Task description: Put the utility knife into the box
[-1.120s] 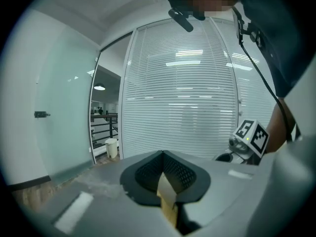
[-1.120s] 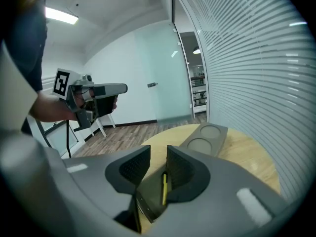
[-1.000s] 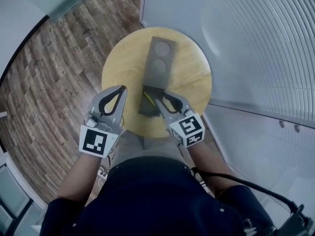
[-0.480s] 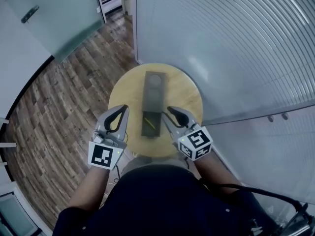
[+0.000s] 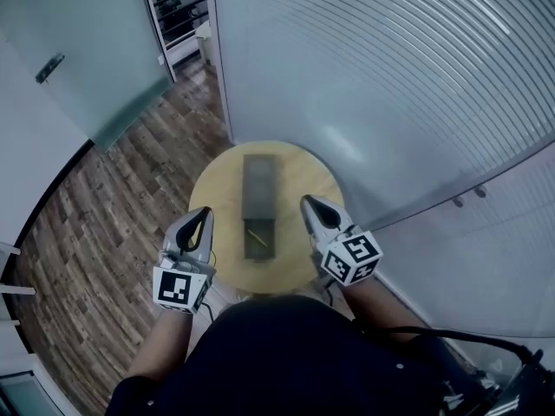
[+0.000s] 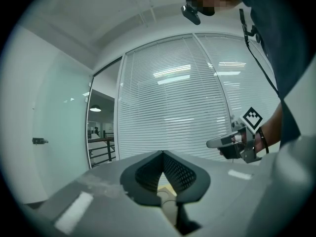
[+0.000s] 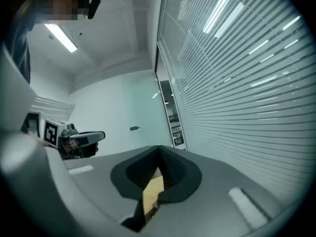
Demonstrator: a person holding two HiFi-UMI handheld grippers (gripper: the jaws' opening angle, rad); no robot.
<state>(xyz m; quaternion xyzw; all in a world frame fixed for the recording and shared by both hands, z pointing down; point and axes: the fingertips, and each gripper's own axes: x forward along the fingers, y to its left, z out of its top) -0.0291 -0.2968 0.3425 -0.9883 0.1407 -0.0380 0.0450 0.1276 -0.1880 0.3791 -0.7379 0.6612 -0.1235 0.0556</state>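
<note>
A long dark grey box (image 5: 258, 189) lies on the round wooden table (image 5: 214, 199). A yellowish utility knife (image 5: 257, 236) rests inside the box's near end, blurred. My left gripper (image 5: 201, 213) hangs at the table's left edge, shut and empty. My right gripper (image 5: 308, 203) hangs right of the box; its jaws have just closed with nothing between them. In the left gripper view the left gripper's (image 6: 162, 153) tips meet, and the right gripper (image 6: 213, 143) shows beyond. In the right gripper view the right gripper's (image 7: 158, 147) tips meet too, with the left gripper (image 7: 101, 135) at the left.
A curved glass wall with blinds (image 5: 390, 85) runs right behind and beside the table. A frosted glass door (image 5: 61, 59) stands at the left over a wooden plank floor (image 5: 113, 180). Shelves (image 5: 173, 3) show far back.
Both grippers have lifted up and away from the box, which now looks smaller below them. The right jaws have gone from open to shut. The knife stays in the box.
</note>
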